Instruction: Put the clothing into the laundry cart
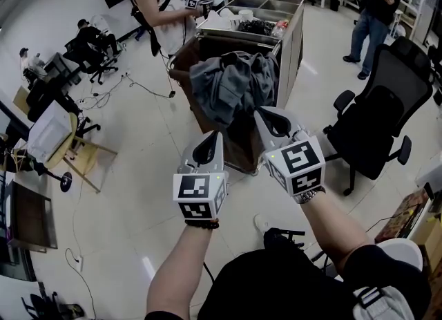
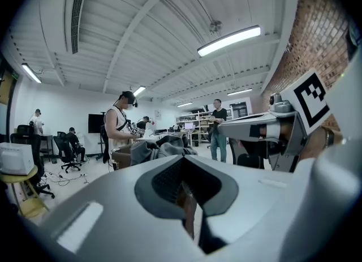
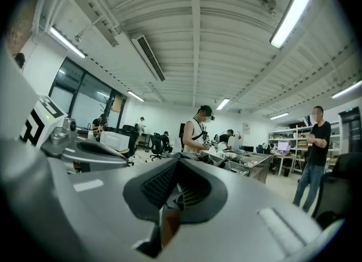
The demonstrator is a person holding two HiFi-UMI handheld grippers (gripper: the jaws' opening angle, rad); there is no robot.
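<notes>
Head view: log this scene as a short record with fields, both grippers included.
clothing: grey heap piled on top of the laundry cart
left gripper: jaws together, nothing between them
right gripper: jaws together, nothing between them
behind cart: steel counter
right of cart: black office chair

To your right, a black office chair [image 1: 376, 115] stands on the pale floor [image 1: 138, 194]. Ahead of you, a steel counter [image 1: 290, 45] has recessed trays in its top. A person in a white sleeveless top [image 1: 157, 7] stands at its left end, and another in a black shirt and jeans [image 1: 373, 7] stands well apart, far right. On your left, what looks like a white box [image 1: 47, 132] sits on a small yellow table [image 1: 68, 142]. Cables [image 1: 148, 89] trail across the floor.
</notes>
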